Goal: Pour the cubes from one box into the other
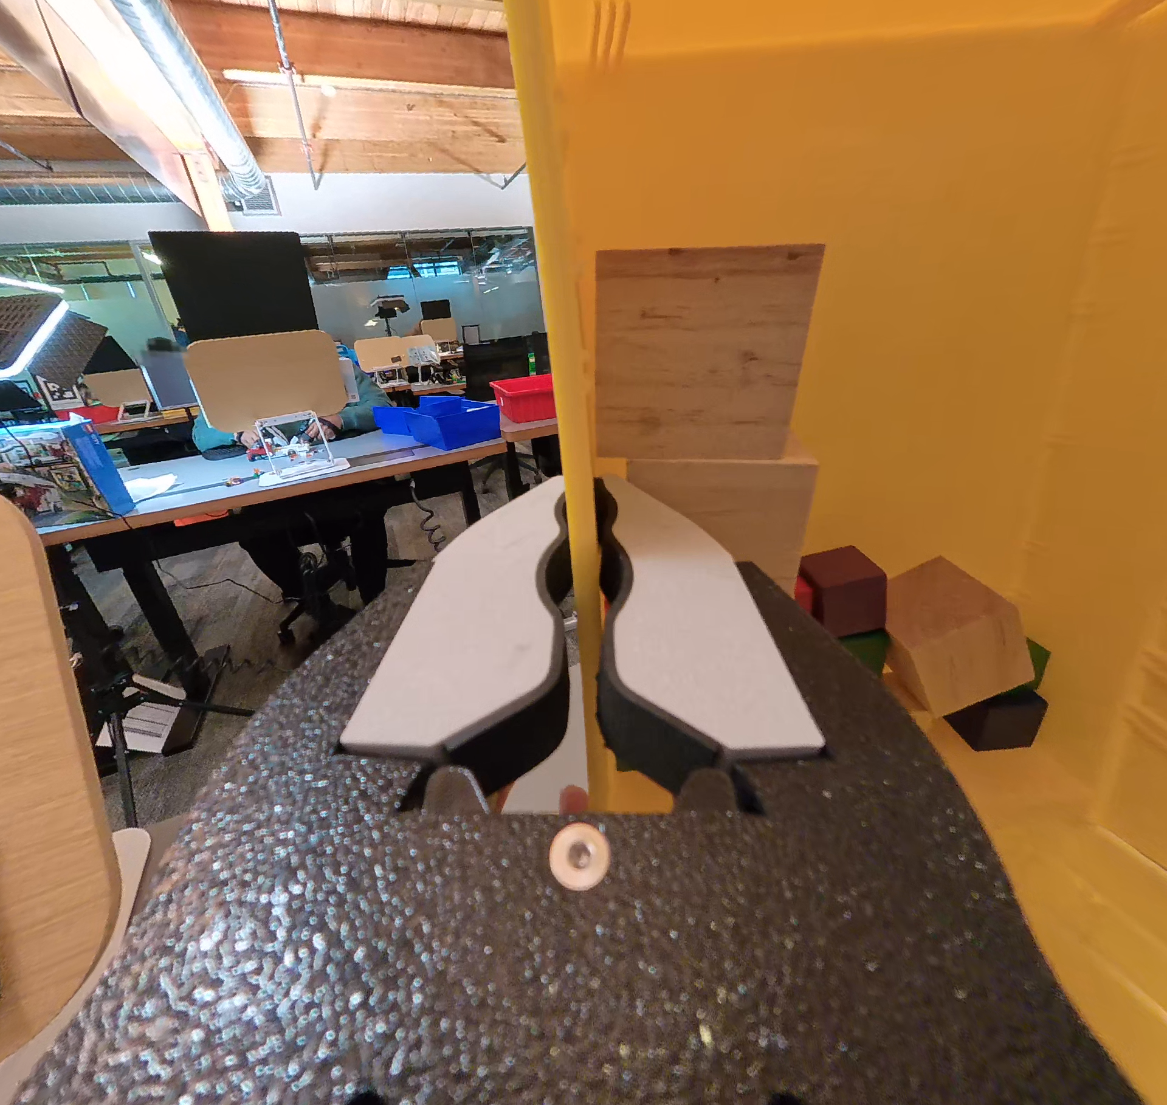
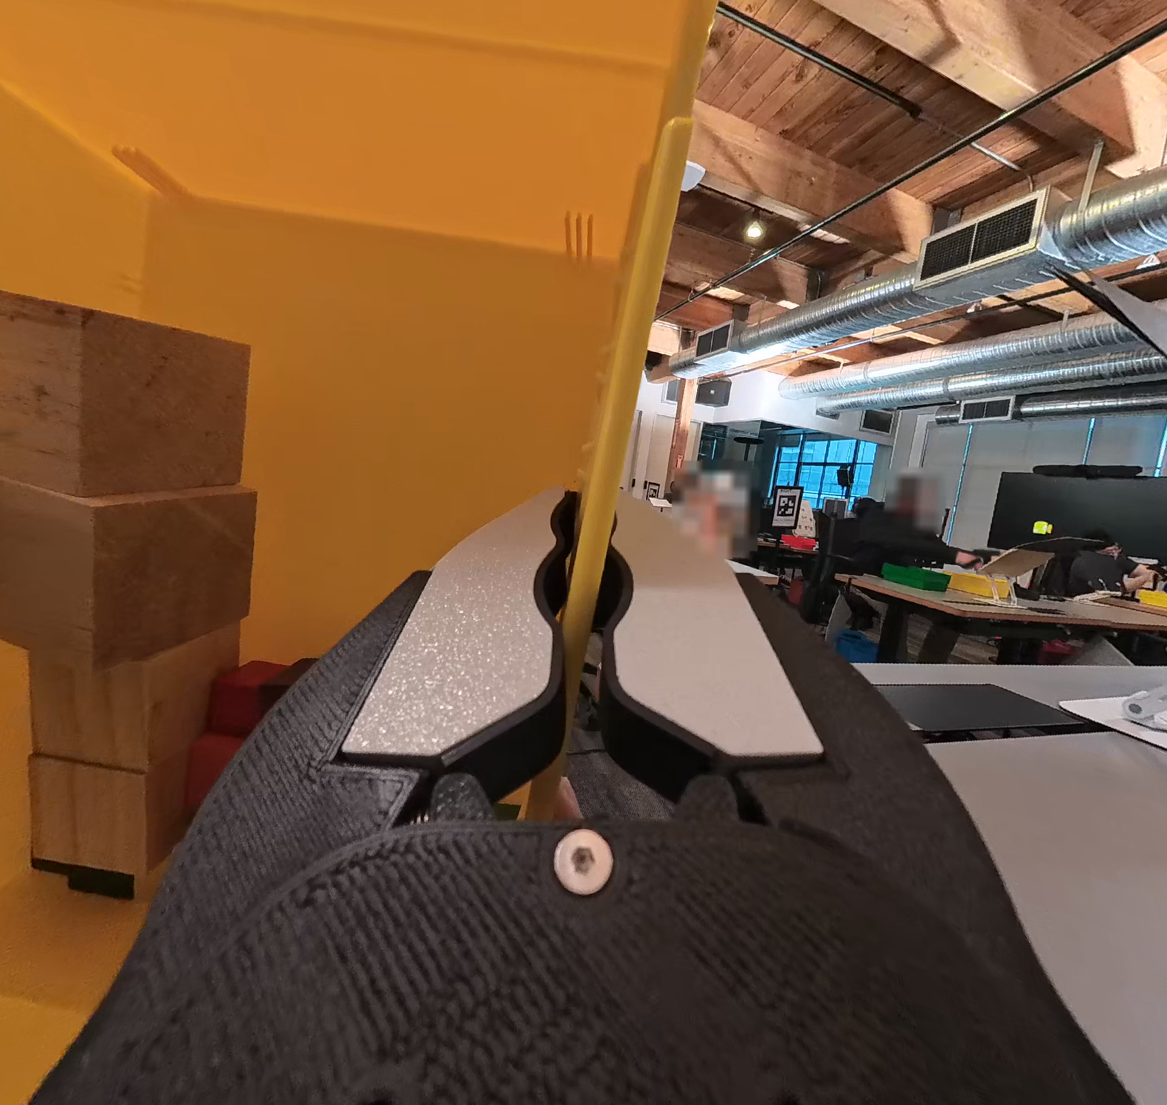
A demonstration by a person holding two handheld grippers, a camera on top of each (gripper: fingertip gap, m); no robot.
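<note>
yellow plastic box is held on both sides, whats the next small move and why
Probably tip the yellow plastic box a little further. Both the left tool and right tool clamp its walls, yet the large pale wooden blocks and small coloured cubes are inside, resting in a pile.

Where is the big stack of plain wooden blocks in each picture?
Left wrist view: the wooden blocks are stacked just right of centre, inside the yellow box, behind the left claw.
Right wrist view: the wooden blocks fill the far left edge, left of the right claw.
Shared landmark: the yellow box wall that each claw pinches.
</note>
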